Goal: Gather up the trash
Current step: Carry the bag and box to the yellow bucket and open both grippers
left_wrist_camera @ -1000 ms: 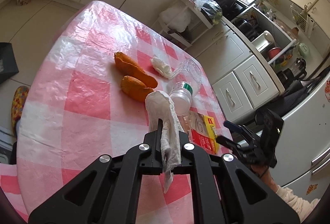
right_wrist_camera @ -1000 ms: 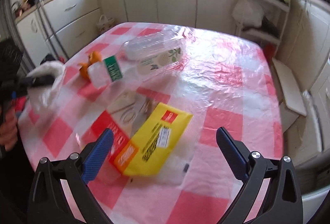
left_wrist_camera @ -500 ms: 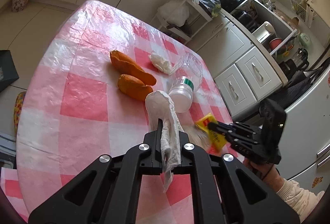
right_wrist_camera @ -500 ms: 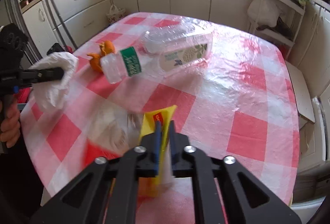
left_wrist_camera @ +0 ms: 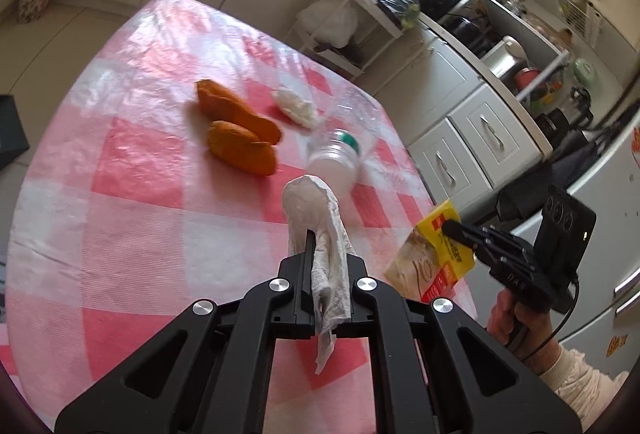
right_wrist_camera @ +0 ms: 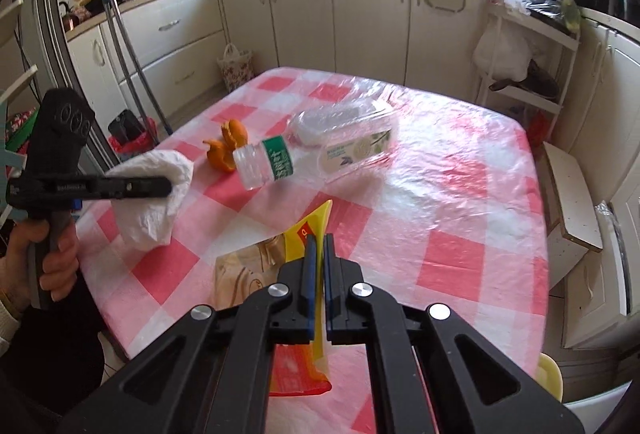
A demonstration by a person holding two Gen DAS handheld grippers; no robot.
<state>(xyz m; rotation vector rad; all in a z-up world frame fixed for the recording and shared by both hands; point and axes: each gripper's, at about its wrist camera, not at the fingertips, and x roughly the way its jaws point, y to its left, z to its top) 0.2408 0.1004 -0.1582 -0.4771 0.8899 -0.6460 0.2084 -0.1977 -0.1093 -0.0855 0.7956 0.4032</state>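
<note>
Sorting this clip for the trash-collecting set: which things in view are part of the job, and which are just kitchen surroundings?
Job:
- white tissue, shut in left gripper
- yellow wrapper, shut in right gripper
- plastic bottle, lying on the table
- orange peels
- small white wad

Surroundings:
- checked tablecloth
- cabinets
- floral bag

cream kitchen cabinets [right_wrist_camera: 304, 14] (window-lit) around a pink checked table [right_wrist_camera: 460, 202]

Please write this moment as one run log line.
left tongs: shut on tissue | right tongs: shut on wrapper | bottle: on table
</note>
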